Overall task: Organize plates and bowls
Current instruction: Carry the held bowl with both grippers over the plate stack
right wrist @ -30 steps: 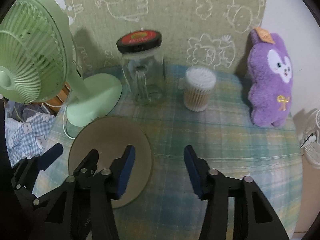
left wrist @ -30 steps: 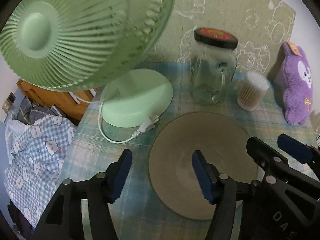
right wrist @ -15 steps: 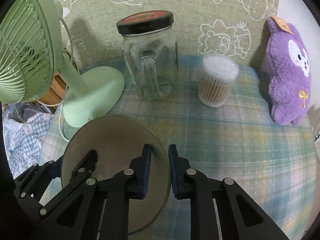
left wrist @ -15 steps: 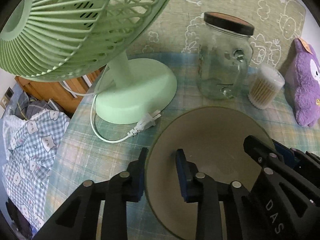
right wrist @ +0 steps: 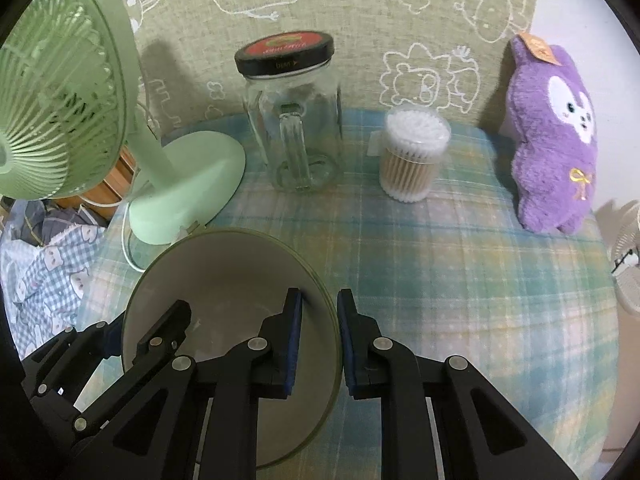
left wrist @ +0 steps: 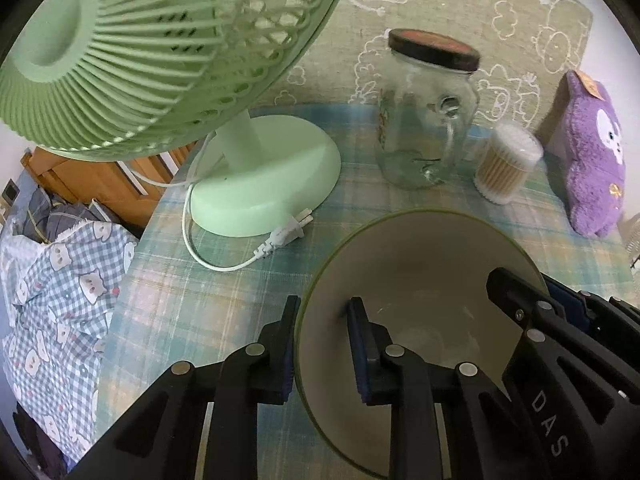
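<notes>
A wide, shallow olive-grey bowl (left wrist: 424, 264) with a green rim is held above the checked tablecloth. My left gripper (left wrist: 322, 316) is shut on its left rim, one finger outside and one inside. My right gripper (right wrist: 319, 308) is shut on its right rim (right wrist: 320, 280) in the same way. In the left wrist view the right gripper (left wrist: 560, 312) shows at the bowl's far side. In the right wrist view the left gripper (right wrist: 116, 328) shows at the bowl's left edge. The bowl looks empty.
A green desk fan (left wrist: 160, 40) with its base (left wrist: 268, 184) and loose plug (left wrist: 286, 234) stands at the left. A lidded glass jar (right wrist: 292, 120), a tub of cotton swabs (right wrist: 414, 156) and a purple plush toy (right wrist: 552, 140) stand along the back wall. The table edge drops to checked bedding (left wrist: 52, 300) on the left.
Both grippers were open beside the bowl on the table a second ago. They closed on opposite rims and the bowl has been lifted and tilted up.
</notes>
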The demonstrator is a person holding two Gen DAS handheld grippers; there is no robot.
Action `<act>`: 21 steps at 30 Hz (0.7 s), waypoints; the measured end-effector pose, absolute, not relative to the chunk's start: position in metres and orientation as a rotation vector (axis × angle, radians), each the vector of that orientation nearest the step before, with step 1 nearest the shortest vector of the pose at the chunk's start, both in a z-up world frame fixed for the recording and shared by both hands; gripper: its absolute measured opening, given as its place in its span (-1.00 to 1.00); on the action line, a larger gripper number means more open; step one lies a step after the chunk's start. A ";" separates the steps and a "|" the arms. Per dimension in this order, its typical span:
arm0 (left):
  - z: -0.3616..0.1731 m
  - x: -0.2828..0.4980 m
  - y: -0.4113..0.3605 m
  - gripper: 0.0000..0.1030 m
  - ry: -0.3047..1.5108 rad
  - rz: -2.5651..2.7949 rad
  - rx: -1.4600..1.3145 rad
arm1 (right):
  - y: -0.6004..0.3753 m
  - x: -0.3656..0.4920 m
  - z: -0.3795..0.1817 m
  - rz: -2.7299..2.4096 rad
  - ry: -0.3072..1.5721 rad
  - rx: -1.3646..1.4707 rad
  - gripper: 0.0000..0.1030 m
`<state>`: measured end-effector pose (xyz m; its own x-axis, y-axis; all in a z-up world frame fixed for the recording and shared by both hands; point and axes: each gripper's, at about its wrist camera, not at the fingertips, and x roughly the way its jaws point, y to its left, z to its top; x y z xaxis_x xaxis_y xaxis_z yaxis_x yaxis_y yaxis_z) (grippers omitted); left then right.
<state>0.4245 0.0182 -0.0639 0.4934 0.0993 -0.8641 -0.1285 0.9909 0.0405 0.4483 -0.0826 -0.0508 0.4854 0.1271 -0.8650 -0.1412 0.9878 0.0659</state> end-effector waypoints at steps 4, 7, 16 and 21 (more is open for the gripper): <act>-0.050 0.412 0.014 -0.59 1.031 0.118 -0.027 | -0.087 0.432 -0.036 0.144 1.039 -0.011 -0.59; -0.039 0.398 0.012 -0.59 1.018 0.101 -0.028 | -0.089 0.415 -0.022 0.127 1.025 -0.012 -0.59; 0.001 0.350 0.010 -0.58 0.971 0.054 -0.012 | -0.094 0.359 0.021 0.081 0.985 0.006 -0.59; 0.021 0.319 0.010 -0.58 0.952 0.023 -0.007 | -0.094 0.321 0.042 0.052 0.965 0.012 -0.59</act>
<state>0.3194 0.0102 0.0209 0.5798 0.0172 -0.8146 -0.0230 0.9997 0.0047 0.3214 -0.0937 0.0417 0.5682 0.0497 -0.8214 -0.0390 0.9987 0.0335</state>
